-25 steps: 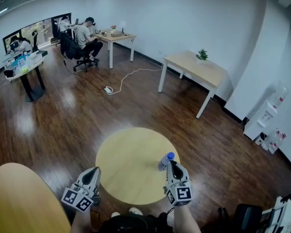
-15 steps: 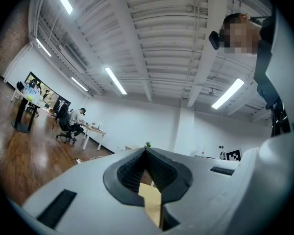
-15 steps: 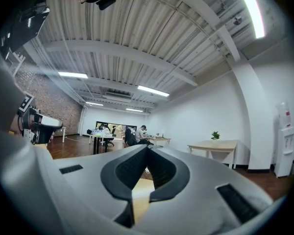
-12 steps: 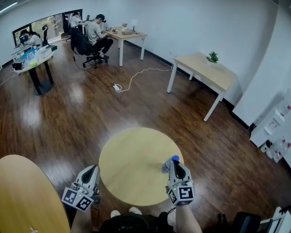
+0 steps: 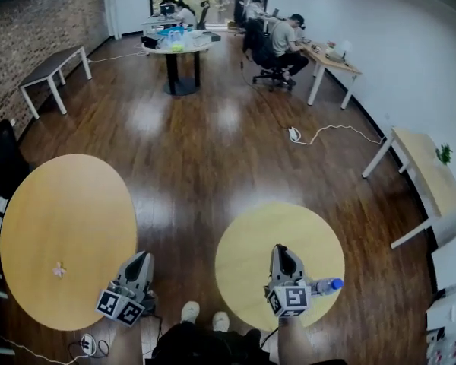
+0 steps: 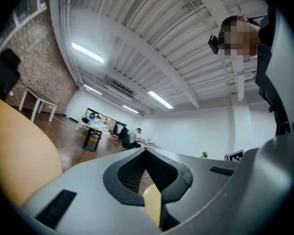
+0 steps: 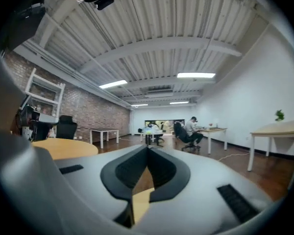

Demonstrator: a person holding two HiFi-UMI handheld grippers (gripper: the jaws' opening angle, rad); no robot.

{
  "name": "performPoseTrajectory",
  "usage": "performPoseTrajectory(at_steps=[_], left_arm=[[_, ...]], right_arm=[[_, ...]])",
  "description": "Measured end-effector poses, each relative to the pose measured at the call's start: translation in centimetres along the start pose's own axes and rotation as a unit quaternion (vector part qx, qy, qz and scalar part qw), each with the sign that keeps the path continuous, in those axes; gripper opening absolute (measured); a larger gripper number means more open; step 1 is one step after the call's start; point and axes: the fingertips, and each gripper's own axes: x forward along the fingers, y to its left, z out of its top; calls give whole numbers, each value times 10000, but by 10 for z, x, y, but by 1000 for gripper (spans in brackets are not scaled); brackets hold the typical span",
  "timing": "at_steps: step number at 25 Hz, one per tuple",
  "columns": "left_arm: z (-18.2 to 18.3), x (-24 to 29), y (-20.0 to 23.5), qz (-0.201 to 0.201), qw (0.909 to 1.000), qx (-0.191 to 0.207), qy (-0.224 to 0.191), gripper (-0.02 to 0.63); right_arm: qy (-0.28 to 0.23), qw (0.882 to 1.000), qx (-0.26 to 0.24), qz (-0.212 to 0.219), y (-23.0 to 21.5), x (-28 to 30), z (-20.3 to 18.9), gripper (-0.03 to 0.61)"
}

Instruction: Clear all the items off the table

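Observation:
A clear plastic bottle (image 5: 325, 285) with a blue cap sits near the right edge of the small round yellow table (image 5: 251, 257), its cap pointing right in the head view. My right gripper (image 5: 280, 251) hovers over that table just left of the bottle, jaws shut and empty (image 7: 148, 148). My left gripper (image 5: 143, 258) is off the table's left side, over the floor, also shut with nothing in it (image 6: 146, 151). A small pale item (image 5: 58, 269) lies on the larger round table (image 5: 76, 204) at the left.
Dark wooden floor (image 5: 213, 150) surrounds both tables. A rectangular table (image 5: 419, 175) with a plant stands by the right wall. Far back, people sit at desks (image 5: 327, 55) and a round table (image 5: 175, 48). A cable (image 5: 327, 131) runs across the floor.
The head view has swung left, bringing the larger round table into sight. The bottle, earlier just ahead of the right gripper, now shows to its right. Both grippers stay shut.

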Motion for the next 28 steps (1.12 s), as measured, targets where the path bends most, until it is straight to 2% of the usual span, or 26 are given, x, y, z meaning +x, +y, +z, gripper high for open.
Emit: performPoseTrajectory(at_steps=[2, 5, 9, 11, 18, 21, 23, 25, 28], left_arm=[[15, -41, 22, 692, 9973, 209, -115, -6], [35, -100, 49, 1587, 9859, 454, -292, -6], [62, -176, 85, 2670, 9585, 782, -621, -6], [73, -207, 104, 3061, 9449, 833, -811, -6], [113, -266, 169, 3773, 9128, 1019, -1185, -6], [127, -287, 185, 3791, 9087, 1135, -1328, -6], [131, -306, 191, 3863, 9035, 1268, -1356, -6], [140, -336, 198, 4106, 8904, 1347, -1432, -6], [154, -388, 205, 4583, 8628, 1325, -1674, -6]], right_arm=[[61, 9972, -53, 740, 41, 34, -8, 4], [-7, 9853, 6, 1706, 118, 77, -3, 5], [-91, 9615, -136, 2742, 220, 110, 7, 5], [-130, 9507, -287, 3086, 261, 123, 12, 4], [-342, 9367, -426, 3458, 353, 165, 40, 4], [-388, 9307, -422, 3613, 395, 176, 42, 5], [-413, 9227, -368, 3816, 430, 181, 41, 5], [-479, 9065, -381, 4178, 477, 179, 45, 5], [-573, 8685, -562, 4892, 551, 159, 50, 5]])
